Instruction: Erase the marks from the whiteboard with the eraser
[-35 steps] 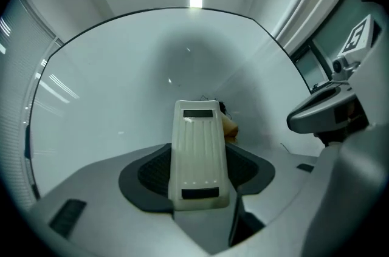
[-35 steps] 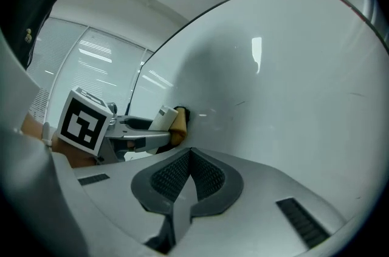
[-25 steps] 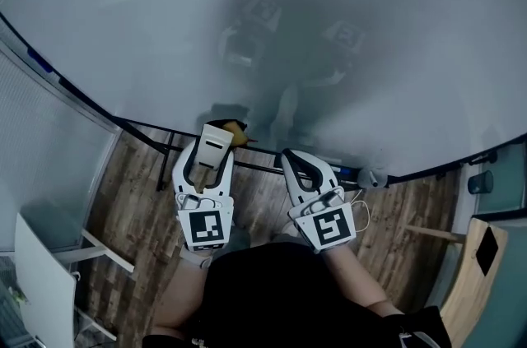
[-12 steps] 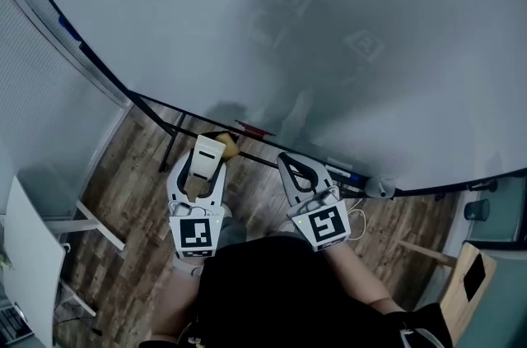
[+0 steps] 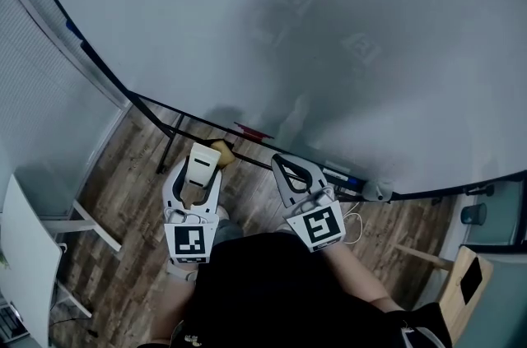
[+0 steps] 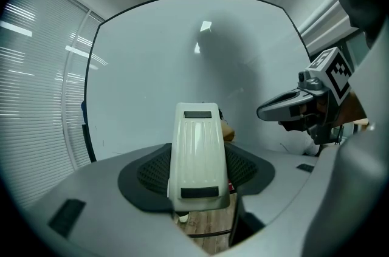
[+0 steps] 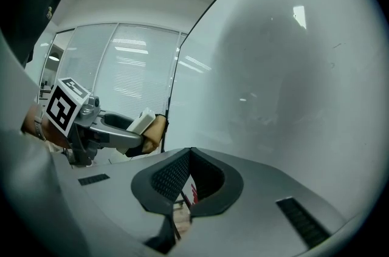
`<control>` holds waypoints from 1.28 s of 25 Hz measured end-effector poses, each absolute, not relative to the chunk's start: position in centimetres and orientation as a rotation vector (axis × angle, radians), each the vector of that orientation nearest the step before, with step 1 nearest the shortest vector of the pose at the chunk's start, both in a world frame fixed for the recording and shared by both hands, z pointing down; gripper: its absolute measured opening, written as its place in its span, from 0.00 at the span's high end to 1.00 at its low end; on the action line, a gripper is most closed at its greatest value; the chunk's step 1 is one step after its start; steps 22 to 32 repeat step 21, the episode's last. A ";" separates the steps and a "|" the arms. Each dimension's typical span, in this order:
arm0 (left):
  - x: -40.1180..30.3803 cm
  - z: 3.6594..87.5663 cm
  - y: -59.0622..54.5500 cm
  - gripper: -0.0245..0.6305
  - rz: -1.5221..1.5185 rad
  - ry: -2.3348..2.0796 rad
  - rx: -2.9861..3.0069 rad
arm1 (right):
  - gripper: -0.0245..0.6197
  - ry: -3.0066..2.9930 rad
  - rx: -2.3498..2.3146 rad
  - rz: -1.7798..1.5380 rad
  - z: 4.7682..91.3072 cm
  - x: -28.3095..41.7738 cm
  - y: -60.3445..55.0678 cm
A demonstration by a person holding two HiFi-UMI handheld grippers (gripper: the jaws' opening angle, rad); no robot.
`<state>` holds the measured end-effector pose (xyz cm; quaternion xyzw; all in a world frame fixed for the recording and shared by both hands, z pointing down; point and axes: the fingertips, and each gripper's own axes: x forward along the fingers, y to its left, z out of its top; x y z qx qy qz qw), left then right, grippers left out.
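Down by the person's body, the left tongs (image 5: 202, 156) are clamped on the whiteboard eraser (image 6: 196, 155). One pad presses each long side of its cream plastic back, and its tan felt face is turned away from the camera. Beside them, the right tongs (image 7: 189, 155) are pinched together at the tips with nothing between them.

Both pairs hang above the wooden floor (image 5: 132, 198), near the lower edge of the whiteboard (image 5: 329, 34) but not touching it. A red marker (image 5: 251, 131) and a blue marker (image 5: 342, 174) lie on the board's ledge just past the tongs. The board beyond looks almost clean in these views, showing only soft shadows and reflections, so any remaining marks are too faint to place.

The likeliest slip is at first contact. The eraser is gripped only by its smooth sides, so pressing it to the board off-square could twist it or pop it free. A low sweep could also catch the markers and knock them off the ledge. With no clear marks visible, strokes may miss what is left.
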<state>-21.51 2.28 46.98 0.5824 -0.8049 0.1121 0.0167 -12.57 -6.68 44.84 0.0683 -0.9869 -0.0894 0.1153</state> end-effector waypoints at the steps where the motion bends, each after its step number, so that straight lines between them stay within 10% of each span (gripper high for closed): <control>1: -21.5 46.9 2.3 0.56 0.342 -2.502 1.810 | 0.92 -2.891 0.200 -0.263 44.8 -12.5 -6.6; 32: -22.0 47.4 0.5 0.56 0.399 -2.443 1.917 | 0.92 -2.883 0.285 -0.247 44.9 -12.3 -8.9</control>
